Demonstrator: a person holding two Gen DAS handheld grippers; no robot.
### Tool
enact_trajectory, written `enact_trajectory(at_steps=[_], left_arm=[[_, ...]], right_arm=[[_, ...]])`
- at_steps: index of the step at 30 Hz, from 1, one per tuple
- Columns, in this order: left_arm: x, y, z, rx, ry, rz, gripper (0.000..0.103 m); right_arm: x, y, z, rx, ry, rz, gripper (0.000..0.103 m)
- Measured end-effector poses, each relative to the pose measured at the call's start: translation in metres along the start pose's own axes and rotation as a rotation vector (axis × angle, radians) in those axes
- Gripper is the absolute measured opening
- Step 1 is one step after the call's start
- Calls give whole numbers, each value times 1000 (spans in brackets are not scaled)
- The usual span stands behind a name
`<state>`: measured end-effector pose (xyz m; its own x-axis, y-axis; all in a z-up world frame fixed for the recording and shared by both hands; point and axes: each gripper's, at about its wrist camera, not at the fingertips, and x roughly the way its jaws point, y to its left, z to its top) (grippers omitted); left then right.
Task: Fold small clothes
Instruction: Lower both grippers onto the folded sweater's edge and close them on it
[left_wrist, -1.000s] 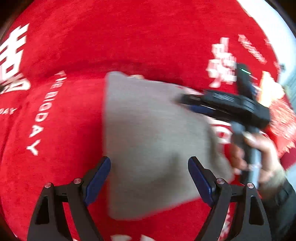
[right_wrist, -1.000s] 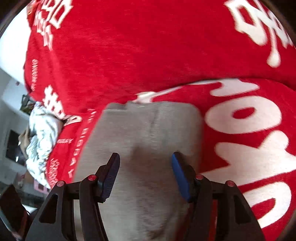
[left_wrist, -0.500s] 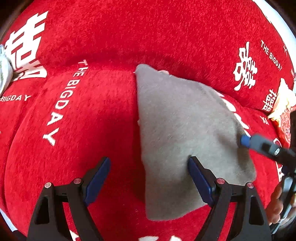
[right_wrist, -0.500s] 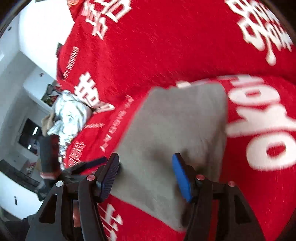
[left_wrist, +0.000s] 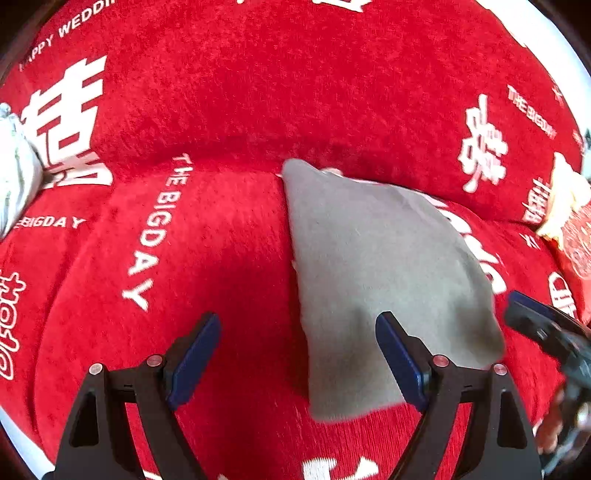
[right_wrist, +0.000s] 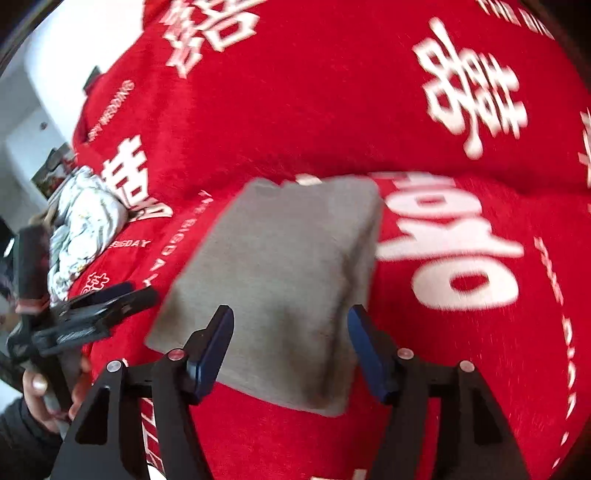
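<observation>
A folded grey garment (left_wrist: 384, 280) lies flat on the red sofa cover; it also shows in the right wrist view (right_wrist: 284, 280). My left gripper (left_wrist: 297, 363) is open and empty, held above the garment's near left edge. My right gripper (right_wrist: 291, 349) is open and empty, held just above the garment's near edge. The right gripper shows at the right edge of the left wrist view (left_wrist: 546, 332). The left gripper shows at the left of the right wrist view (right_wrist: 88, 310), apart from the garment.
The red sofa cover (left_wrist: 207, 110) with white lettering fills both views, its backrest rising behind the garment. A crumpled white and grey cloth (right_wrist: 81, 225) lies at the sofa's left end. A yellow and red item (left_wrist: 569, 218) lies at the right.
Both grippers have drawn back from the grey garment and now hover open at its near edge. The right gripper has moved off the cloth toward the right.
</observation>
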<state>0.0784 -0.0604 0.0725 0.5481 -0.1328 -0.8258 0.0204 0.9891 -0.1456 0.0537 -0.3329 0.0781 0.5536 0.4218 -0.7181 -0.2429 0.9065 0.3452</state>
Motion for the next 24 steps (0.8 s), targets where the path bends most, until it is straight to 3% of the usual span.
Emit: enact_trajectory(at_steps=[4,11,22,24], left_arm=[[18,-2,18,-27,27,18,87],[55,-22,34,67,56,69,87],[100,-41,61,113,120,31,87],[105,-44,63,125,126,40,95]], right_arm=[[14,16,16,-54,5,-23,70],[81,2,34,-30,126,-32,69],[114,-25,60,4,123,-43,69],[114,-30,60,15,119,-24,69]])
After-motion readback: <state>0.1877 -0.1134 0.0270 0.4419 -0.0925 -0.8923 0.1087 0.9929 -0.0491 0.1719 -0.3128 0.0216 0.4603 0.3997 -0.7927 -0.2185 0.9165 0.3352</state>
